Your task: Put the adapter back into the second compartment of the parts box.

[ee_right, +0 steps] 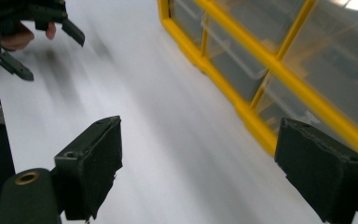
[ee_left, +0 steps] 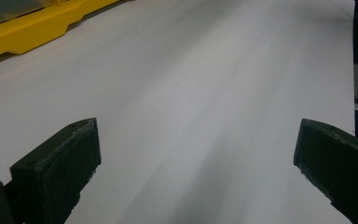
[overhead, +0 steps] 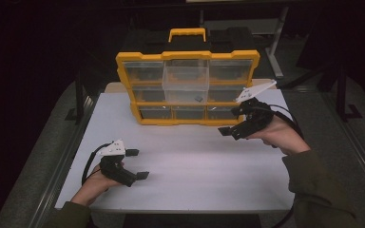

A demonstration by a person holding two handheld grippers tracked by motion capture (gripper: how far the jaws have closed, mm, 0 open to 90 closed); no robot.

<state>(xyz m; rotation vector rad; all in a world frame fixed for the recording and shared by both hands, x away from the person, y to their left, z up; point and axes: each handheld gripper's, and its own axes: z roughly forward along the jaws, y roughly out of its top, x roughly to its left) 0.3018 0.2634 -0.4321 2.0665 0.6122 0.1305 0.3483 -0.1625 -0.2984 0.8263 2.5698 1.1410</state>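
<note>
White table point(overhead: 190, 161) lies bare between yellow organizer point(overhead: 187, 88) and grippers.

A white table point(overhead: 185, 161) sits on a grey floor point(overhead: 356, 137) amid dark surroundings.

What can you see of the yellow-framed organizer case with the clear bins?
The yellow-framed plastic organizer case stands upright on its edge at the far side of the white table, yellow carry handle on top. Yellow bars split its front into a three-by-three grid of clear bins. The clear middle bin sticks out toward the person; a small dark item lies at its bottom. Neither gripper touches it; the right gripper hovers open beside its lower right corner.
</note>
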